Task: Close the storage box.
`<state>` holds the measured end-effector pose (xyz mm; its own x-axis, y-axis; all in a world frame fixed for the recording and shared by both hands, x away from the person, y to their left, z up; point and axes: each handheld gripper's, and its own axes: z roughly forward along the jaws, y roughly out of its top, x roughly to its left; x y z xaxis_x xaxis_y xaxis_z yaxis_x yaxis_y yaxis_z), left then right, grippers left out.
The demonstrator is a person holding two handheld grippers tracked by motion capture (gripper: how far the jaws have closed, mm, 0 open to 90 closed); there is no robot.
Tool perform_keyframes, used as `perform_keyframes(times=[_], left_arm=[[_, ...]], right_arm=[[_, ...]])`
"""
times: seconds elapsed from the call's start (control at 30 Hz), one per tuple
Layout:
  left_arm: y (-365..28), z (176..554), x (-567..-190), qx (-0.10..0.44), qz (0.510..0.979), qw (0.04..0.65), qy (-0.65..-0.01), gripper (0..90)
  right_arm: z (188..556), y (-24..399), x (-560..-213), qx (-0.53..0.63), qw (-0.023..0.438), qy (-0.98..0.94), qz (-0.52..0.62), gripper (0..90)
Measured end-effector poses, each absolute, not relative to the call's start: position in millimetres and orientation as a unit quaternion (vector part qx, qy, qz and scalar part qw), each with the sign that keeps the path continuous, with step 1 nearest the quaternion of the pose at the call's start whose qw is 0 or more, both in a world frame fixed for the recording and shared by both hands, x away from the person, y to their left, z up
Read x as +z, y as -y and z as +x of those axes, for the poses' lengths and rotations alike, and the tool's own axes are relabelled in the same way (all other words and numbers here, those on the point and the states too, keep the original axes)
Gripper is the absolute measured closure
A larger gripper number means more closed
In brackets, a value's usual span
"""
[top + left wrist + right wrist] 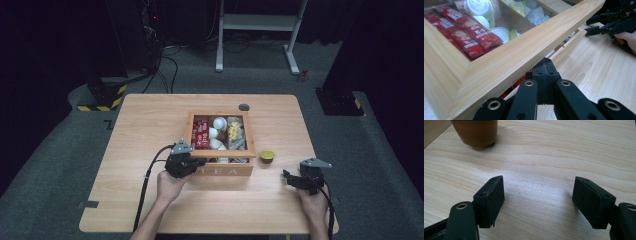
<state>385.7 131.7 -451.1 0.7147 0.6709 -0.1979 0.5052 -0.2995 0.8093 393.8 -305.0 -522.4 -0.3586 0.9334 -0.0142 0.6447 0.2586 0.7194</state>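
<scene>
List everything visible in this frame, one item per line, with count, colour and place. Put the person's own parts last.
Table: one, light wood, centre.
Tea box: one, light wood, marked TEA, mid-table, its framed lid at the left tongs.
Red sachets: several, left compartment.
White cups: several, middle compartment.
Wrapped packets: several, yellow and clear, right compartment.
Small pod: one, brown with green top, right of the box.
Grey disc: one, behind the box.
White frame: one, on the floor beyond.
Left tongs: black, shut, at the lid.
Right tongs: black, open, over bare table.
Hands: two.
</scene>
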Motion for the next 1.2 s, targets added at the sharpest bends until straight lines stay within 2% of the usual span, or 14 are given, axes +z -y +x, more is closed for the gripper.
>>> perform_keyframes(times=[1.2], left_arm=[[-135.4,371.5,-478.6,0.077,0.796,0.471,-0.372,90.0]], right_arm=[[393.8,305.0,-522.4,0.318,0.227,-0.76,0.519,26.0]])
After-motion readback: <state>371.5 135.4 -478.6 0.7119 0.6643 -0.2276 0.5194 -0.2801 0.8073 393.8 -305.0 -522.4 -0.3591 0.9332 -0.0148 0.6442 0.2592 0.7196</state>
